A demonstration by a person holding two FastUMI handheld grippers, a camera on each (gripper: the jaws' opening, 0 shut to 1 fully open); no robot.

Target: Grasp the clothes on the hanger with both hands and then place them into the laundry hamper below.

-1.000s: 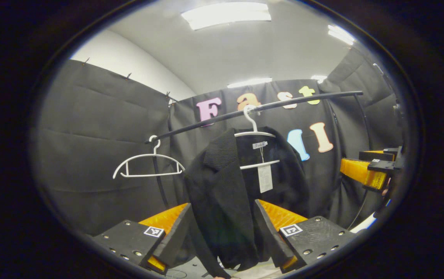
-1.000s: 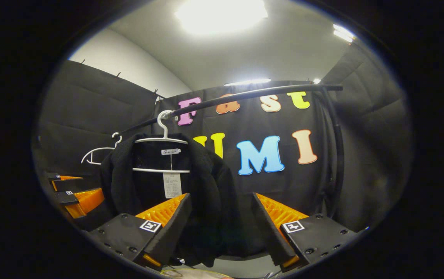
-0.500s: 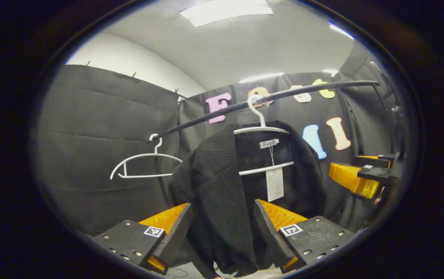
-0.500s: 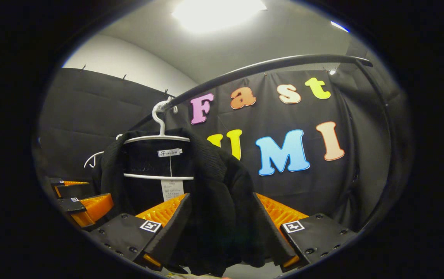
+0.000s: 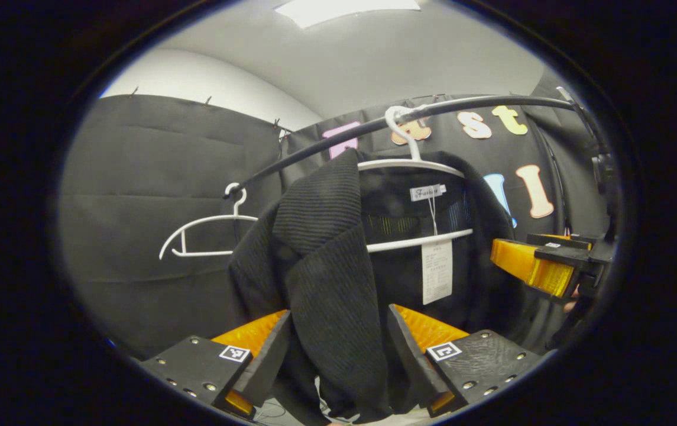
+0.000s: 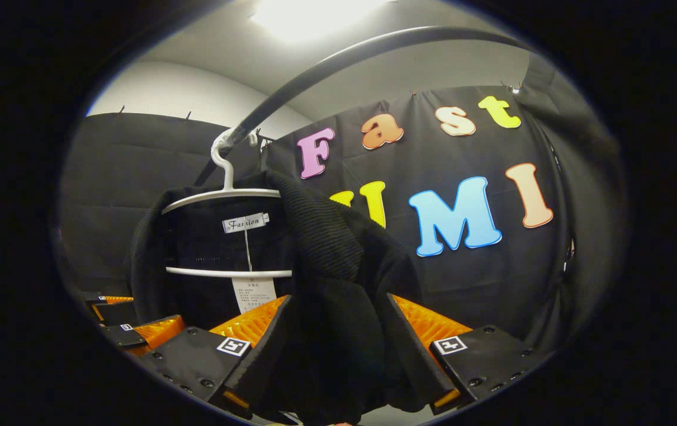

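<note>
My left gripper [image 5: 338,349] and right gripper [image 6: 338,349], jaws apart, each straddle a front edge of the black ribbed jacket [image 5: 329,284] on the white plastic hanger [image 5: 412,165].

black cloth [image 5: 155,177] is hanging as the booth's wall, creasing in soft horizontal folds and meeting at a corner behind the dark curved rail [image 5: 326,142]. small clips [image 5: 208,99] are pinning the cloth's top edge, left of the rail's lower end. above the cloth, a white wall [image 5: 196,77] is rising and curving into a pale grey ceiling [image 5: 385,53]. a bright ceiling light [image 6: 308,15] is glaring high above the rail, washing out the ceiling around it. in the right gripper view the rail [image 6: 338,65] is arching overhead across the cloth [image 6: 468,284].
</note>
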